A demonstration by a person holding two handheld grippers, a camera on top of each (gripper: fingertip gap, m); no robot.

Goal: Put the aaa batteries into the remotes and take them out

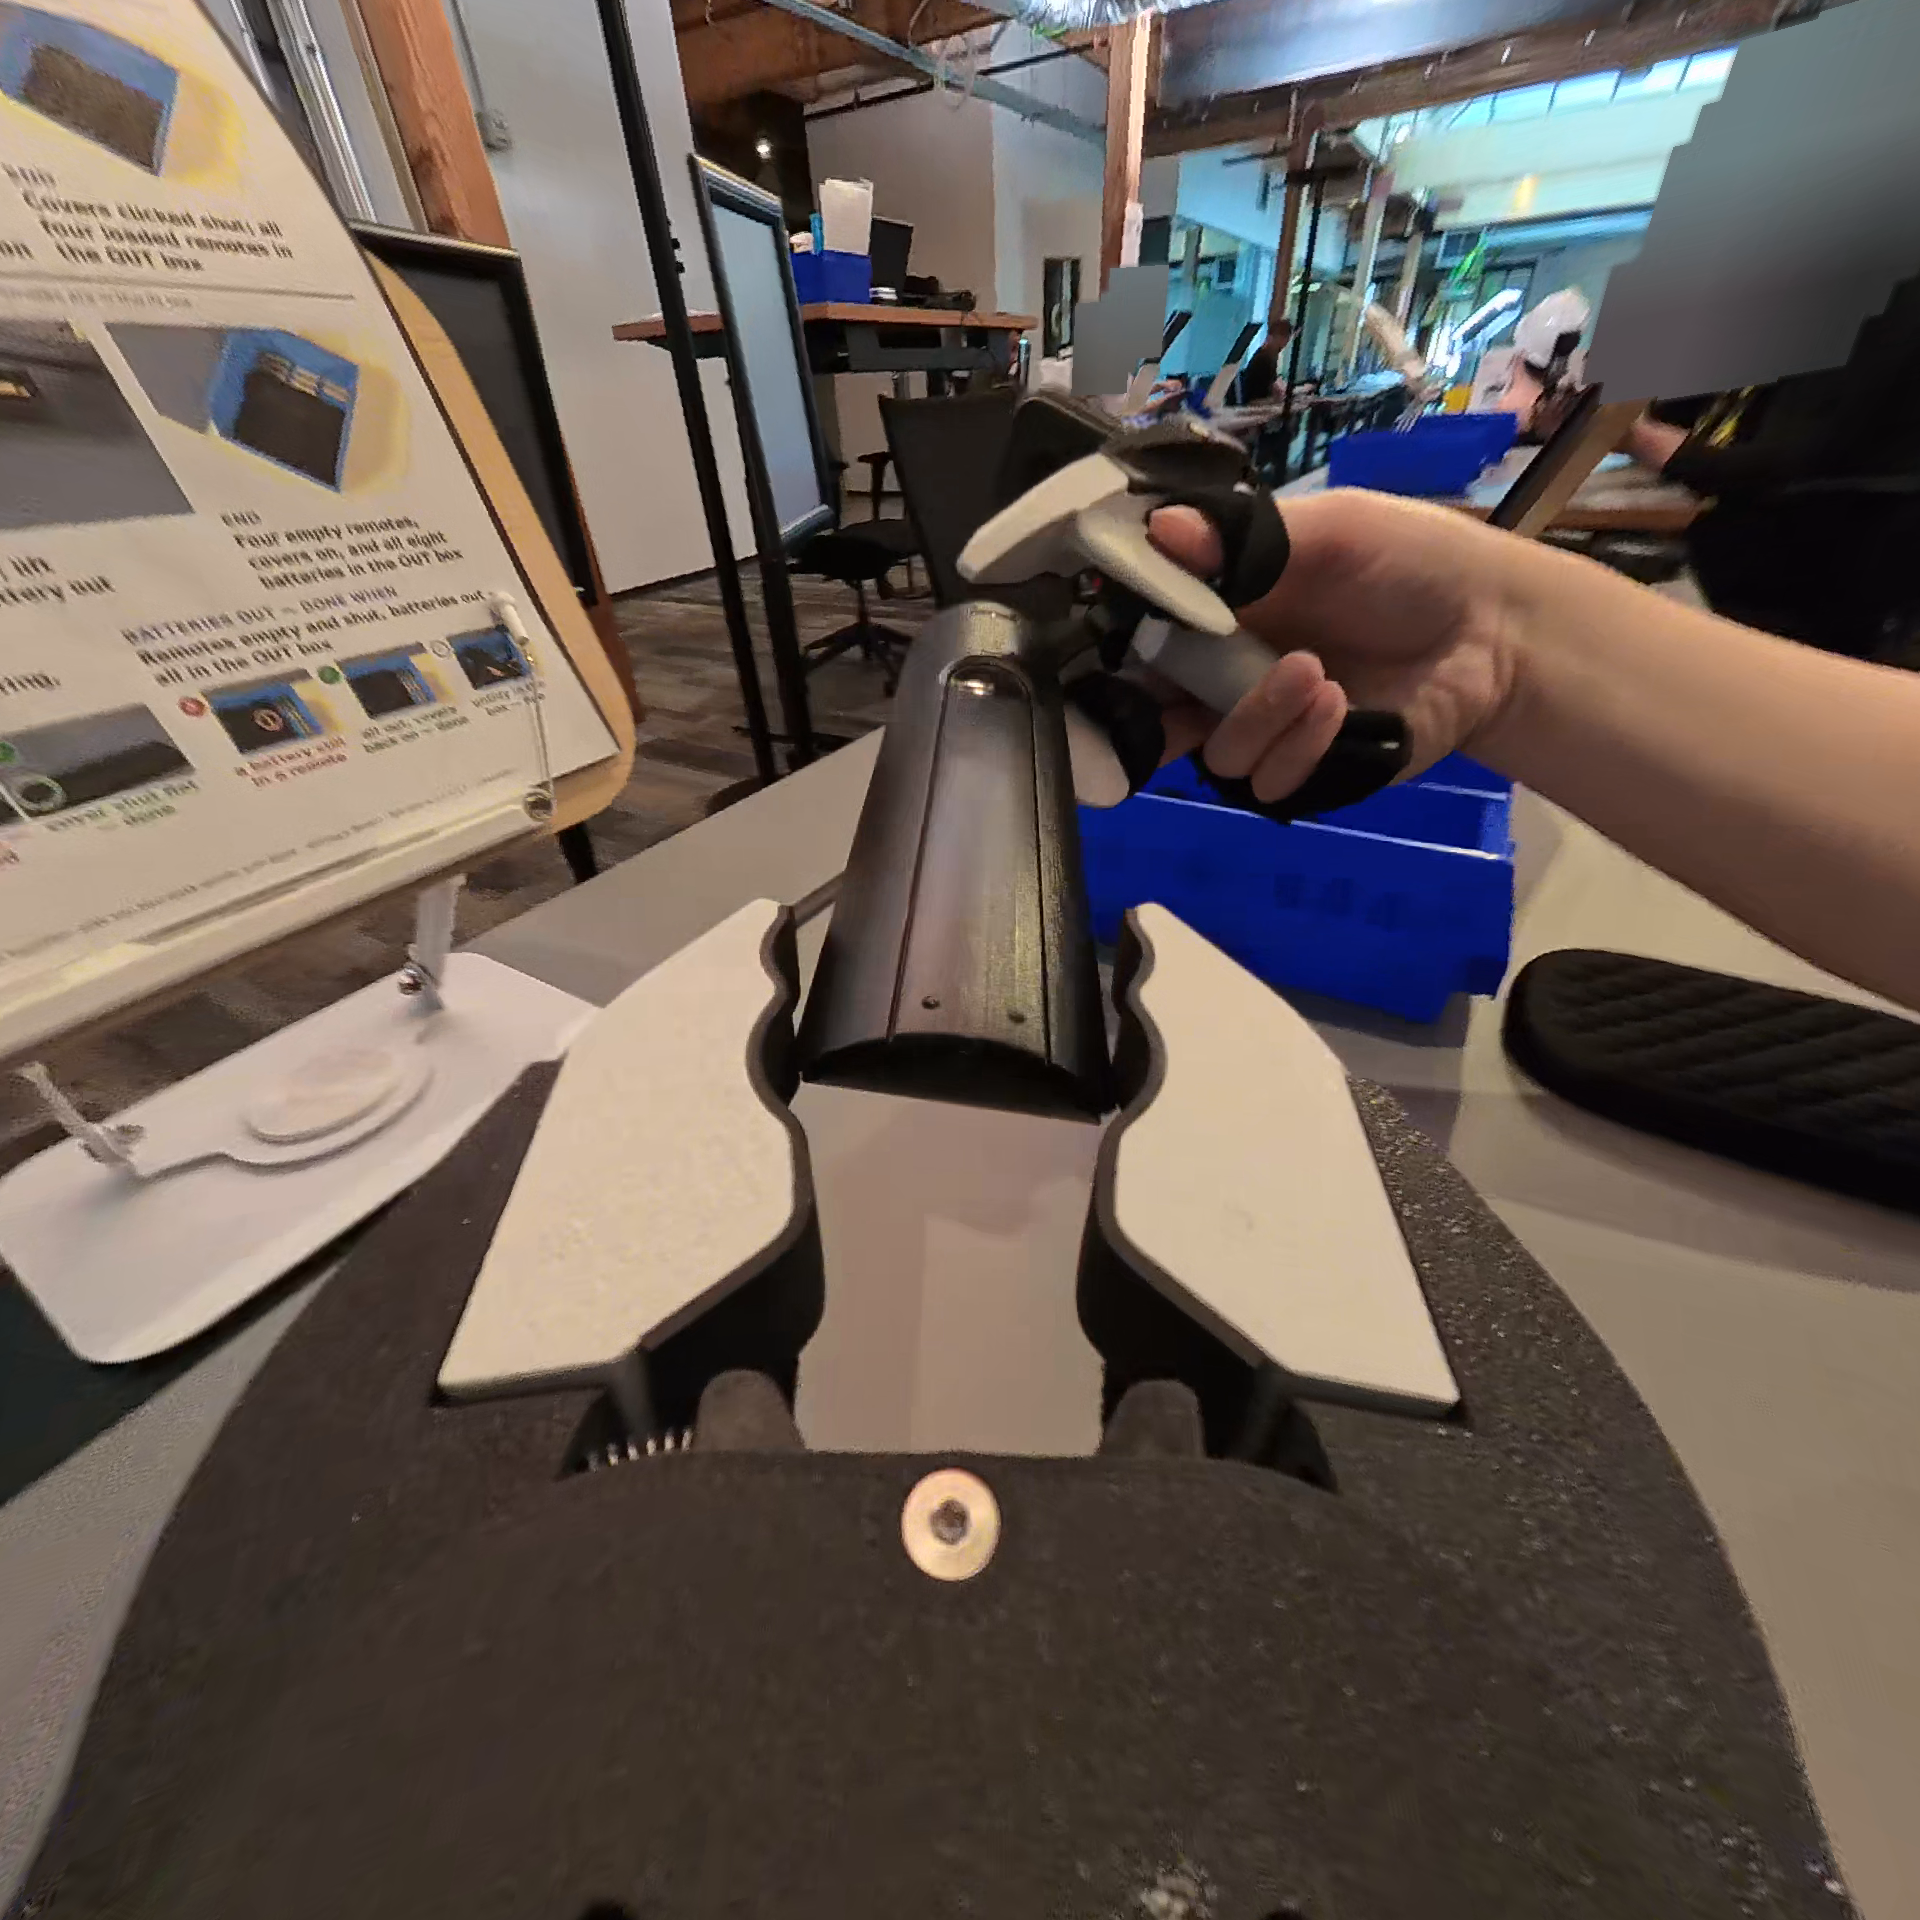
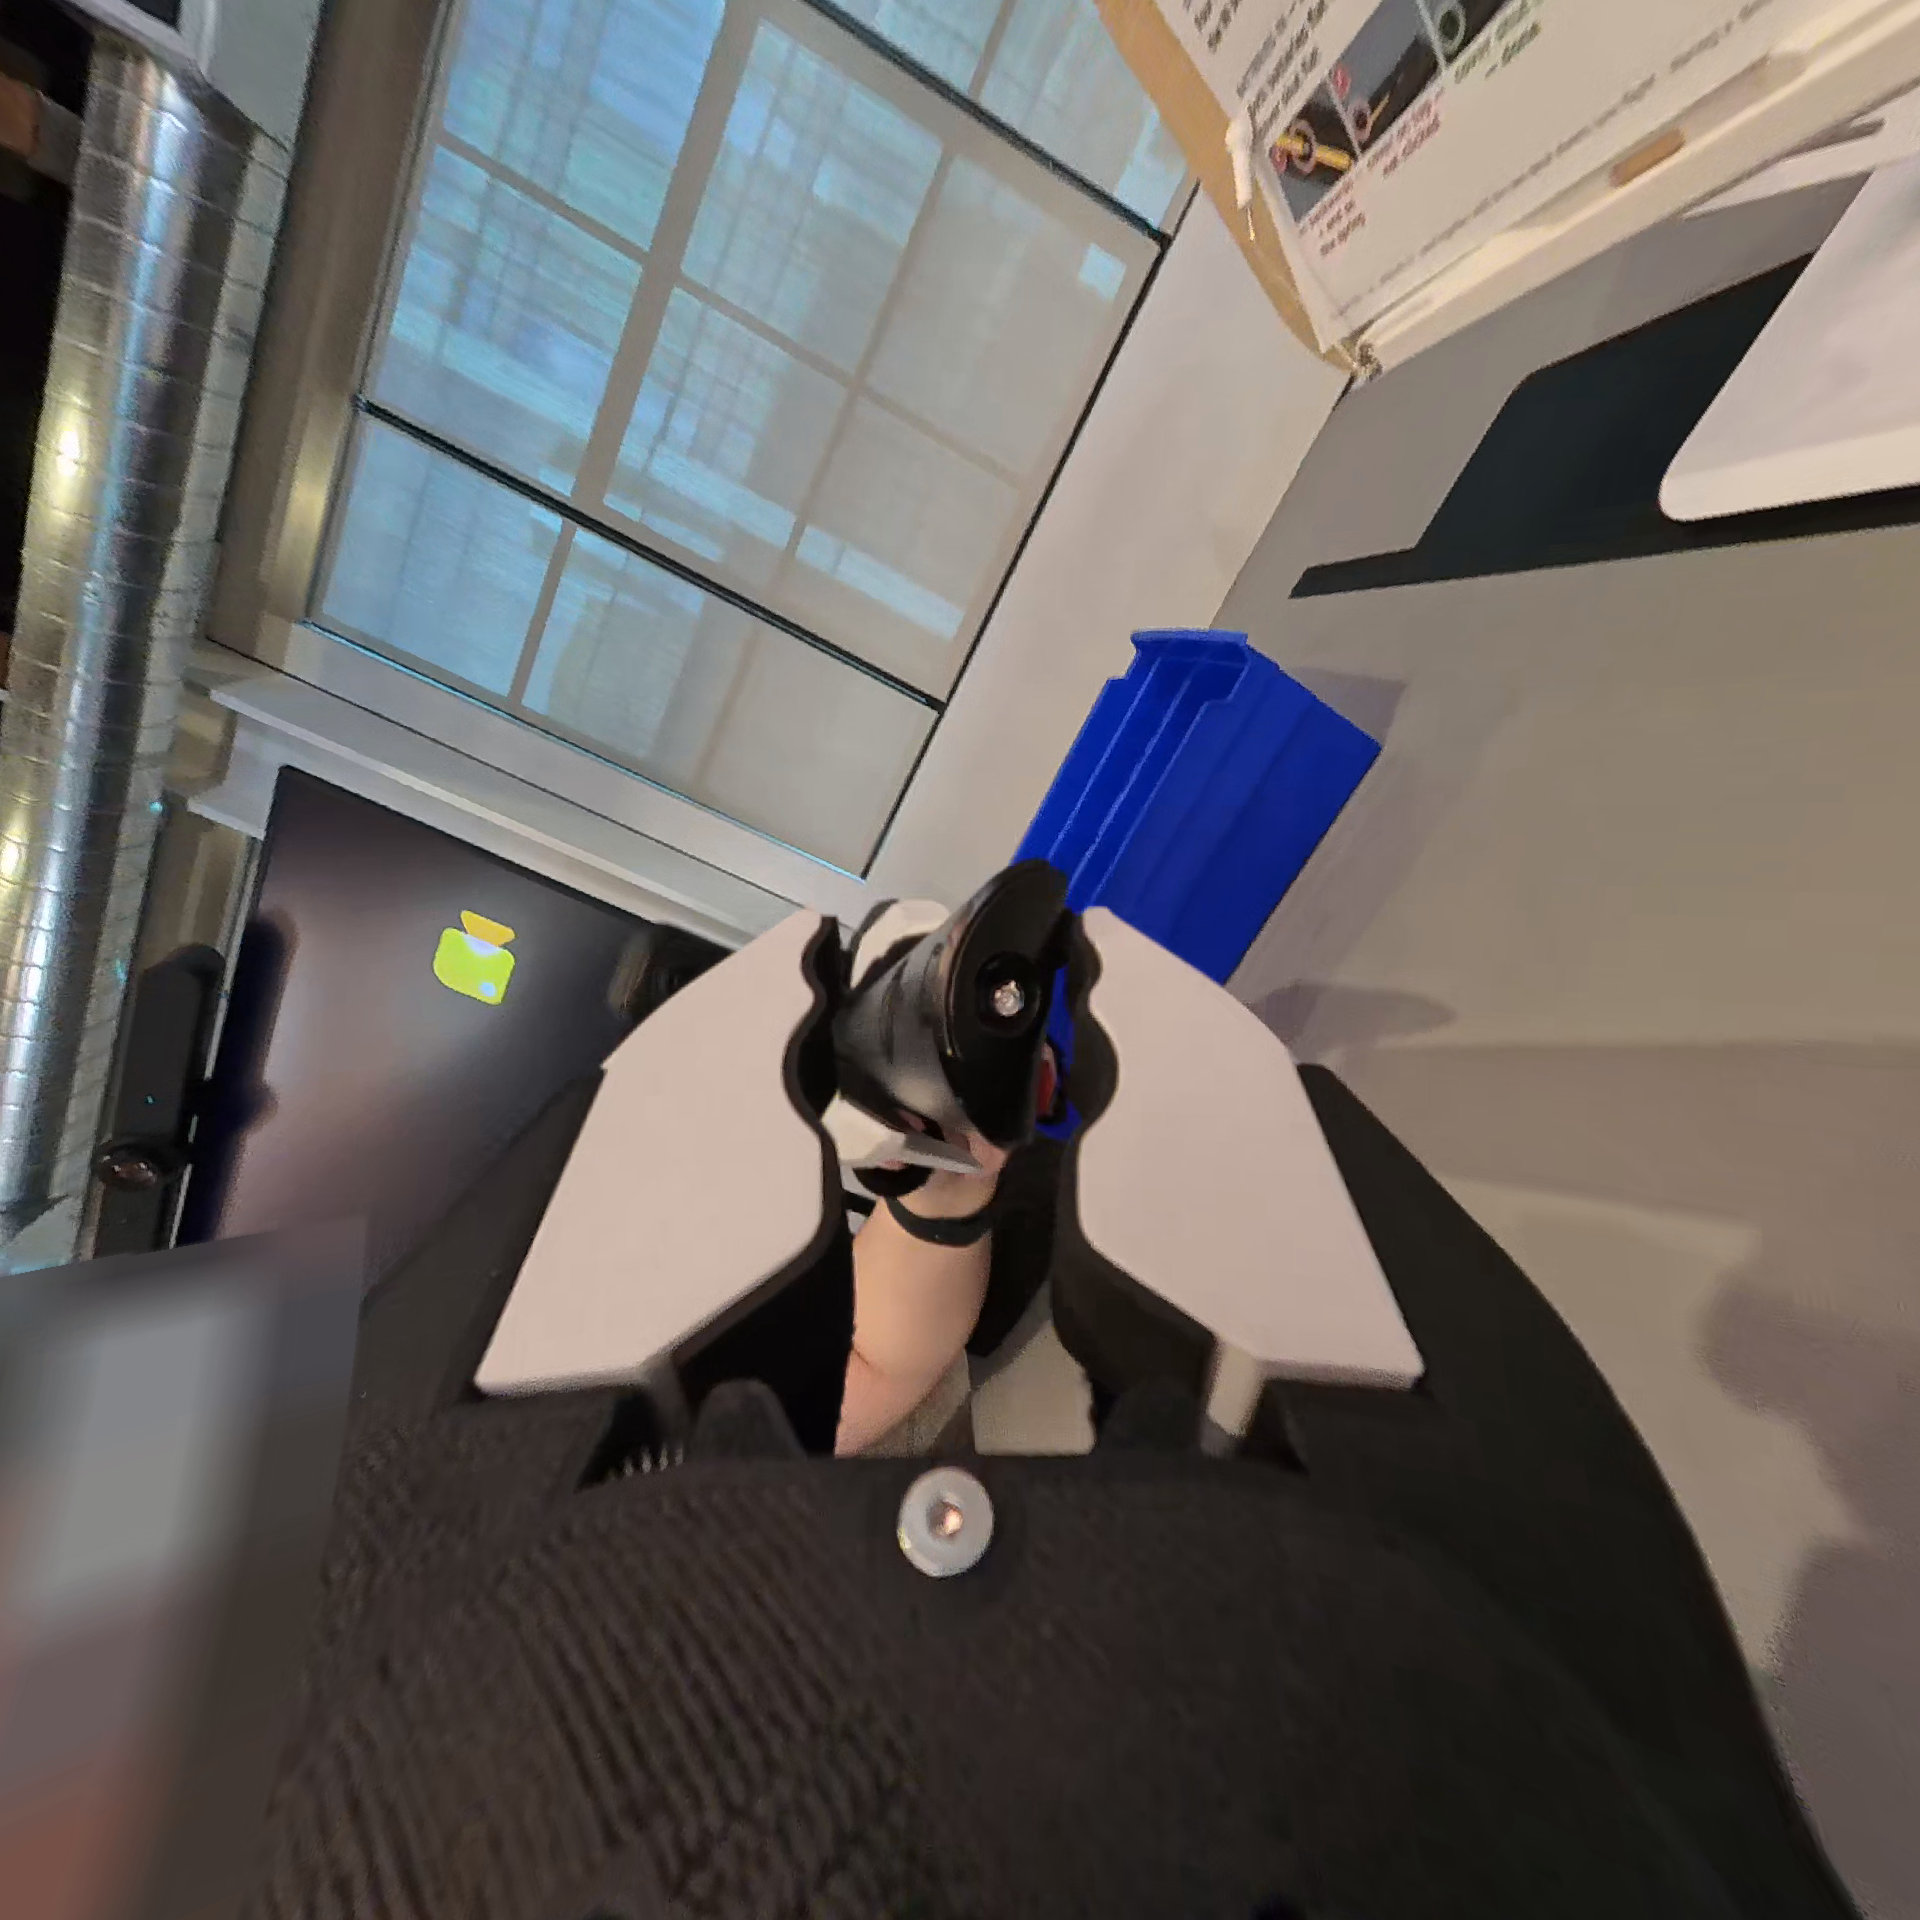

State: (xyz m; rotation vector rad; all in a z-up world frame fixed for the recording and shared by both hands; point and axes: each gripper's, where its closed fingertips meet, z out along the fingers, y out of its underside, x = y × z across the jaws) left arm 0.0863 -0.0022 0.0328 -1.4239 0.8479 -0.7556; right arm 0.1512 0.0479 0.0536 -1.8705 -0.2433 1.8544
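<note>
A black remote (image 1: 966, 831) is held in the air, curved back facing up. My left gripper (image 1: 951, 935) is shut on its near end, one white finger (image 1: 665, 1122) on each side. The far end reaches my right gripper (image 1: 1101, 540), held in a hand. In the right wrist view my right gripper (image 2: 951, 935) is closed around the other end of the remote (image 2: 894, 1029), seen end-on. The left gripper's black body (image 2: 1003, 997) and a wrist show behind it. No batteries are in view.
A blue bin (image 1: 1299, 894) stands on the grey table (image 1: 1662, 1351) behind the remote and also shows in the right wrist view (image 2: 1195, 821). A black padded rest (image 1: 1714, 1060) lies at the right. An instruction sheet on a white stand (image 1: 260, 520) is at the left.
</note>
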